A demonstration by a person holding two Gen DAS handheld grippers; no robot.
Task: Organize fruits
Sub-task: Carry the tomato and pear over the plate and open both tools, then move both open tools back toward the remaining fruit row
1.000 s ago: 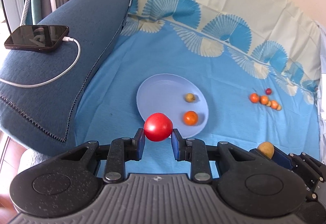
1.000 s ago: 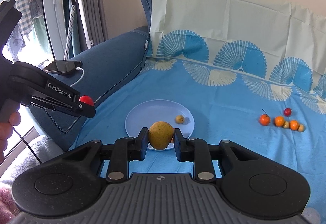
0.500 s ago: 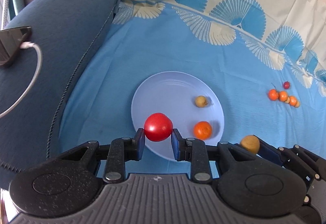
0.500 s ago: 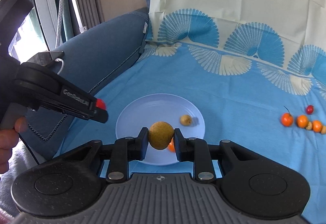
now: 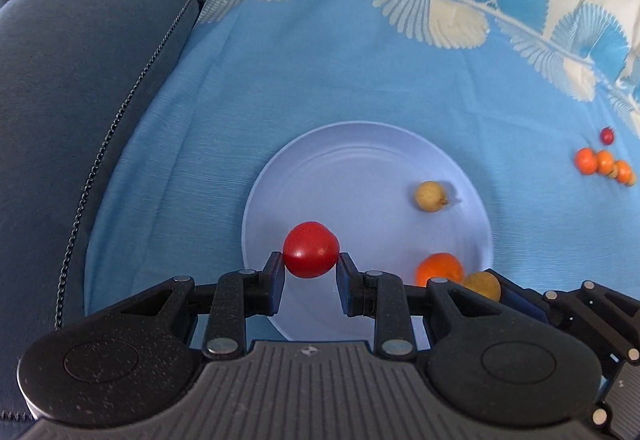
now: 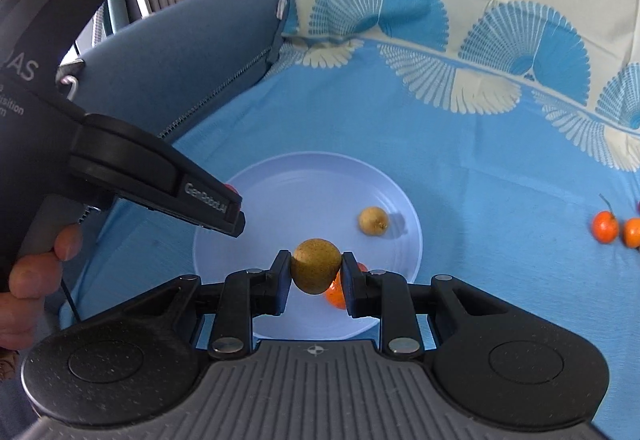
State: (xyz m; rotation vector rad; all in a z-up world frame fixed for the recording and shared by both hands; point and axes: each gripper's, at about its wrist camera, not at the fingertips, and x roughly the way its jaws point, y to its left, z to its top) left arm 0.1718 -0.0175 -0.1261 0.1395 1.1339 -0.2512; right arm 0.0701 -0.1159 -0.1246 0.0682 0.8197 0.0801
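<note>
My left gripper (image 5: 311,267) is shut on a red tomato (image 5: 311,249), held over the near left part of a pale blue plate (image 5: 344,168). My right gripper (image 6: 316,274) is shut on a brownish-yellow round fruit (image 6: 316,265), above the plate's (image 6: 280,192) near side. On the plate lie a small yellow fruit (image 5: 430,196) and an orange fruit (image 5: 439,269); in the right wrist view the orange fruit (image 6: 336,294) is half hidden behind the held one. The left gripper (image 6: 236,214) shows at the plate's left edge, the tomato only a red sliver behind its fingers.
A cluster of small orange fruits (image 5: 604,164) with a little red one (image 5: 607,135) lies on the blue patterned sheet (image 5: 320,60) to the right. A dark blue cushioned armrest (image 5: 80,80) rises on the left. A person's hand (image 6: 28,272) grips the left tool.
Both grippers have come down and forward toward the plate, each keeping its fruit. The plate looks larger and nearer; the phone on the armrest has left the left wrist view.
</note>
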